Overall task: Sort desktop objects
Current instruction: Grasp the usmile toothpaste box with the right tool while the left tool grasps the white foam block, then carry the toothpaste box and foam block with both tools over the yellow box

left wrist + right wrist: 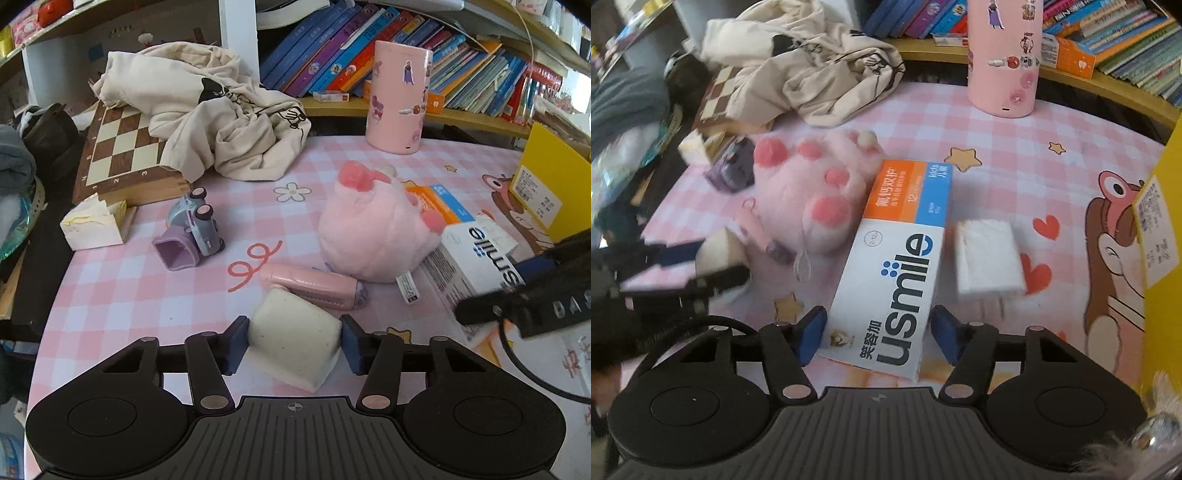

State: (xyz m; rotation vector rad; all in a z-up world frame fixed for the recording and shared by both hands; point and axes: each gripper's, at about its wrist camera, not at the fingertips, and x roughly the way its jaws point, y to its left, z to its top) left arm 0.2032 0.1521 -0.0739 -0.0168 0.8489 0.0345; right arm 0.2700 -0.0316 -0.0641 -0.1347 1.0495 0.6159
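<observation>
A pink checked tablecloth point(147, 280) covers the desk, with a row of children's books point(369, 40) shelved along the far edge. At far left a cream sweatshirt point(207, 110) lies crumpled over a wooden chessboard point(118, 151); a yellow box point(550, 184) stands at far right. A pink plush toy point(373, 229) sits mid-table, a sticker-covered pink cylinder point(399, 99) upright behind it. A Usmile toothpaste box point(897, 266) lies flat to the plush's right, its near end between the spread fingers of the right gripper point(879, 332), neither pad visibly touching it. A folded white tissue point(988, 258) lies just right of the box. The left gripper point(293, 343) clamps a cream speckled block point(295, 339) near the table's front edge, a pink tube-shaped case point(314, 286) just beyond it. A lilac toy car point(192, 232) lies tipped over at left.
</observation>
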